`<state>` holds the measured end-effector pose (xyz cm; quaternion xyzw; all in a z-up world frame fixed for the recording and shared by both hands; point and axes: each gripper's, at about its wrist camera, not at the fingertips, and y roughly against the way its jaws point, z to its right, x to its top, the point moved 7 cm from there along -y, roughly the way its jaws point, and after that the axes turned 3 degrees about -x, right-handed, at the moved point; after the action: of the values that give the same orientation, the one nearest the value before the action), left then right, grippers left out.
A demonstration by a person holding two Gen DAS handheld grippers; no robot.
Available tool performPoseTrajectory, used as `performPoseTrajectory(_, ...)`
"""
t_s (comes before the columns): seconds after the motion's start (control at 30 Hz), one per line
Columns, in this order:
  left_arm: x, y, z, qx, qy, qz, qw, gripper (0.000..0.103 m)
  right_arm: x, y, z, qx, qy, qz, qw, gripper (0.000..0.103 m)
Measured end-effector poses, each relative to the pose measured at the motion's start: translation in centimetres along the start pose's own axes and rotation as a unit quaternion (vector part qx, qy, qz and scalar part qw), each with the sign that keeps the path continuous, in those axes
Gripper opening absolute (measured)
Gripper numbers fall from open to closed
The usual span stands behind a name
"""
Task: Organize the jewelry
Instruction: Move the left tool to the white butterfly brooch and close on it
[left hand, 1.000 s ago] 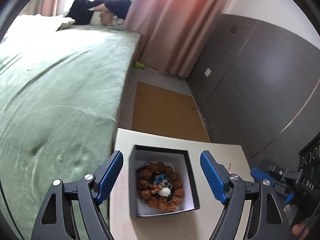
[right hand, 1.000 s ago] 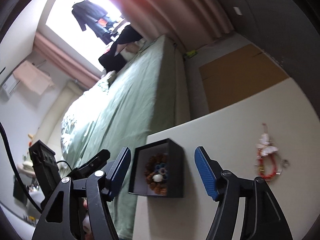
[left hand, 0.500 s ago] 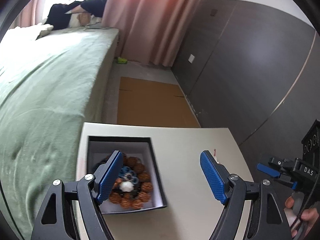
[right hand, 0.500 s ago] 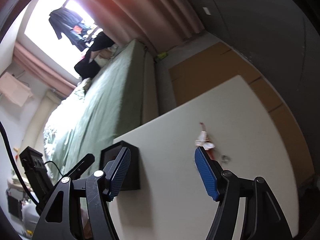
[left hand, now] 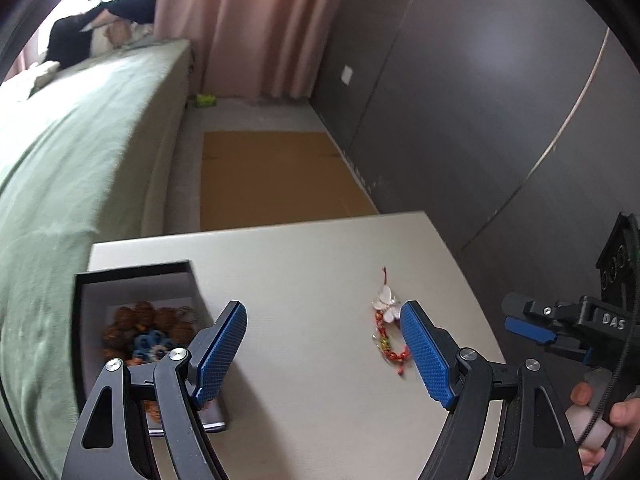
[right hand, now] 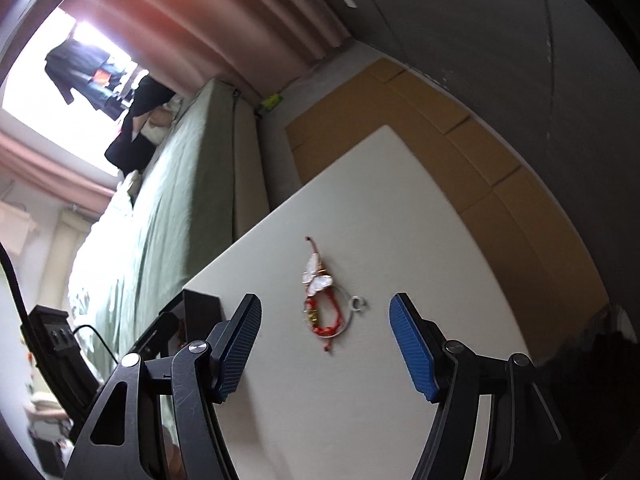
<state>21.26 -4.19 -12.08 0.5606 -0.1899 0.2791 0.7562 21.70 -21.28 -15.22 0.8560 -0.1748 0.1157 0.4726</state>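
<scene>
Blue diamond-textured pads on both claws, black plastic arms behind them. The left gripper is spread wide with nothing between its pads, just bare table. The right gripper is also spread well apart and empty, hanging over the red beaded bracelet, which lies flat on the table with a pearly white butterfly charm at its far end and a small silver ring clasp just beside it. In the left wrist view the bracelet sits right by the right-hand pad. The tabletop is a smooth, matte off-white slab with plenty of bare room around the bracelet. Over by its left edge there's a square black box with a white lining, holding a knobbly brown bead bracelet curled round something blue. Green bedspread runs alongside the table, flat brown cardboard beyond the far edge.
</scene>
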Motion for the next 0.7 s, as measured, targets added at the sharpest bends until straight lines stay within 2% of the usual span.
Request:
performPoseTrajectory(0.2, 0.1, -2.6, 2.7, 0.005, -0.021, -0.032, 0.9993, 0.080, 0.2, 0.2, 1.5, 0.016, -0.023, -0.012, 1.000, 0.067)
performPoseTrajectory(0.43, 0.3, -6.4, 6.1, 0.012, -0.055, -0.078, 0.9954, 0.080, 0.8, 0.7, 3.5, 0.010, -0.052, -0.009, 0.999, 0.067)
performPoseTrajectory(0.7, -0.1, -10.0, 7.0, 0.035, -0.073, -0.118, 0.9897, 0.077, 1.3, 1.4, 5.9, 0.005, -0.091, -0.002, 0.996, 0.067)
